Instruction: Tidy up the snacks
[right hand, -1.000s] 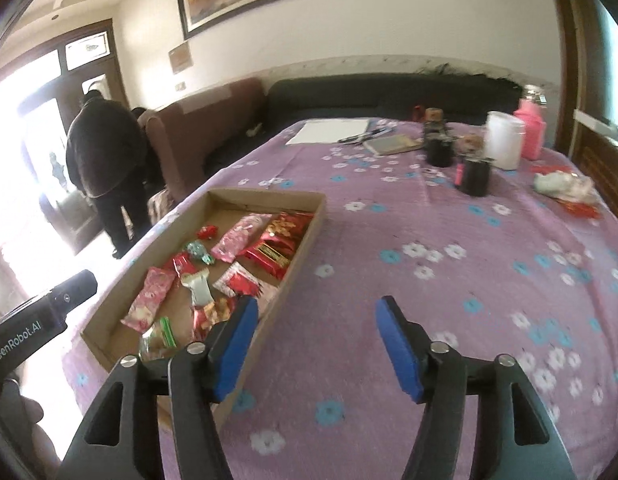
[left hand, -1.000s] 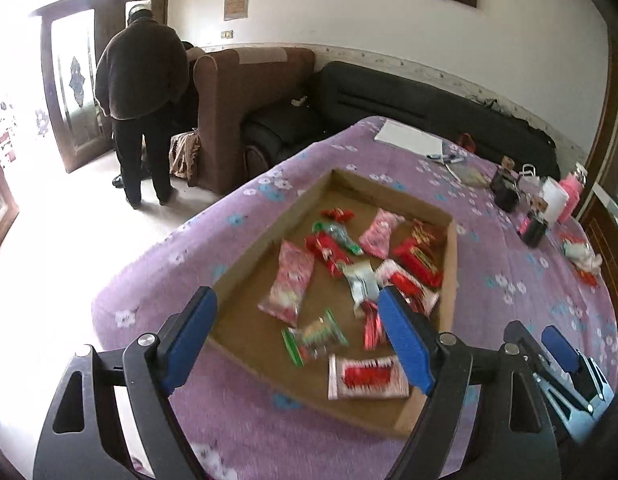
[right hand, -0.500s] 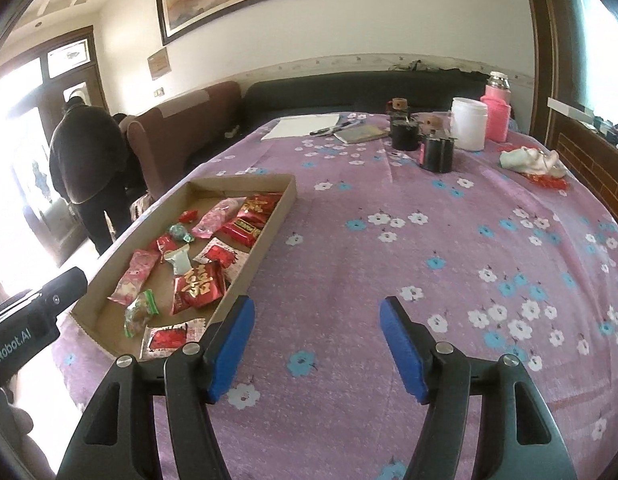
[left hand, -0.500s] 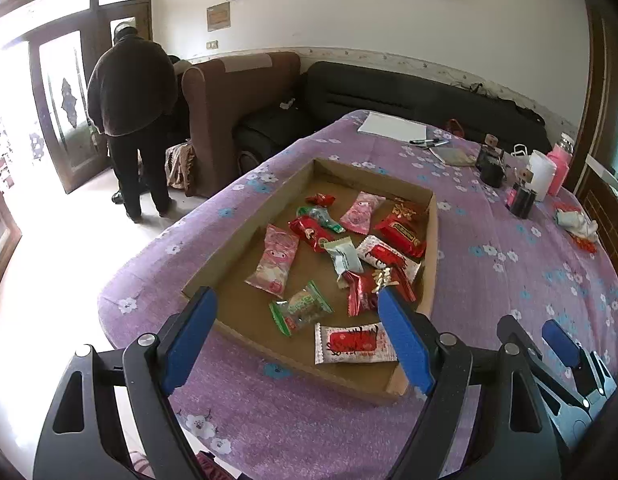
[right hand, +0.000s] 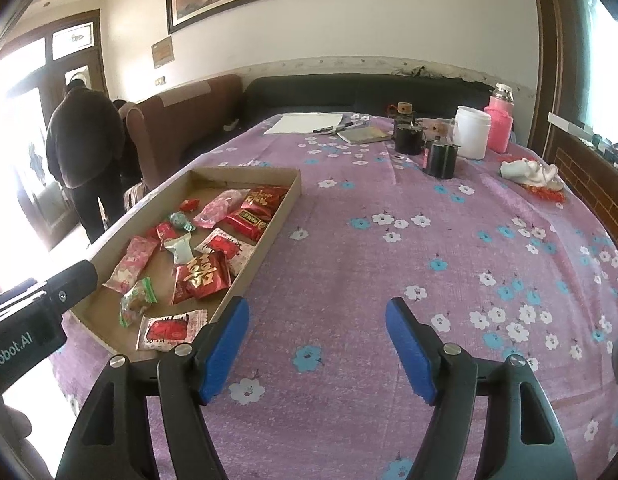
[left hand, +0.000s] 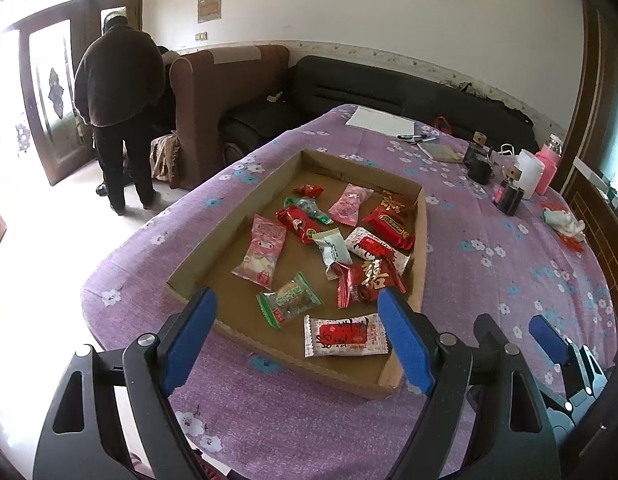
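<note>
A shallow cardboard tray (left hand: 213, 240) (right hand: 285, 208) lies on a purple flowered tablecloth and holds several wrapped snacks: a pink packet (left hand: 261, 250), a green-ended packet (left hand: 289, 299), a white and red packet (left hand: 345, 335) (right hand: 171, 328), a red packet with a gold character (left hand: 369, 278) (right hand: 203, 276), and more red ones behind. My left gripper (left hand: 297, 338) is open and empty, above the tray's near edge. My right gripper (right hand: 317, 346) is open and empty over bare cloth, right of the tray.
At the table's far end stand black cups (right hand: 439, 158), a white jar (right hand: 473, 132), a pink bottle (right hand: 499, 124), paper and pens (right hand: 305, 122). A crumpled cloth (right hand: 529, 172) lies at the right. A sofa (left hand: 389, 92), an armchair and a standing person (left hand: 117, 112) are beyond.
Both grippers have pulled back and risen from the tray. The tray and snacks look smaller and farther. Both stay open and empty.
</note>
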Demonstrator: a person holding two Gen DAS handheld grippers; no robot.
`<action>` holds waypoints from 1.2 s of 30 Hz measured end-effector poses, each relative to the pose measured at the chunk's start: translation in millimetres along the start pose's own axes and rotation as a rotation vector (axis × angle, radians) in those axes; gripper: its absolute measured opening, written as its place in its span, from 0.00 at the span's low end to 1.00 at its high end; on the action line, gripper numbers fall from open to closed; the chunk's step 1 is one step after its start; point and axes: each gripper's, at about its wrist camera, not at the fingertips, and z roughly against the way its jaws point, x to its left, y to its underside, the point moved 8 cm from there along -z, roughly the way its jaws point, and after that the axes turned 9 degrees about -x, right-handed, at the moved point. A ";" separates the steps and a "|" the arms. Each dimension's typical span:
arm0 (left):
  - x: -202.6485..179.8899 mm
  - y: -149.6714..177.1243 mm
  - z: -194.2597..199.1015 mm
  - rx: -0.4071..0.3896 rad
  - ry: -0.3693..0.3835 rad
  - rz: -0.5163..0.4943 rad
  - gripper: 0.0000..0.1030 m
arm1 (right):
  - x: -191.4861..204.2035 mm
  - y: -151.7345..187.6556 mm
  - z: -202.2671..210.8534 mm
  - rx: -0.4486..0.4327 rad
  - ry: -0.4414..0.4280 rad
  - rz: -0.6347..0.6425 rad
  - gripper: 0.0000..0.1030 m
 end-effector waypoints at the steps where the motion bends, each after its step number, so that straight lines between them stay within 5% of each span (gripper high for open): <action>1: 1.0 1.0 0.0 0.003 0.006 0.004 0.81 | 1.2 0.1 0.4 -0.004 0.003 0.006 0.71; 18: 12.4 12.3 -0.8 0.032 0.082 0.064 0.81 | 22.2 8.4 2.8 -0.015 0.011 0.083 0.75; 36: 15.0 12.8 4.0 0.020 0.072 0.052 0.81 | 23.0 8.2 6.0 -0.021 0.012 0.082 0.76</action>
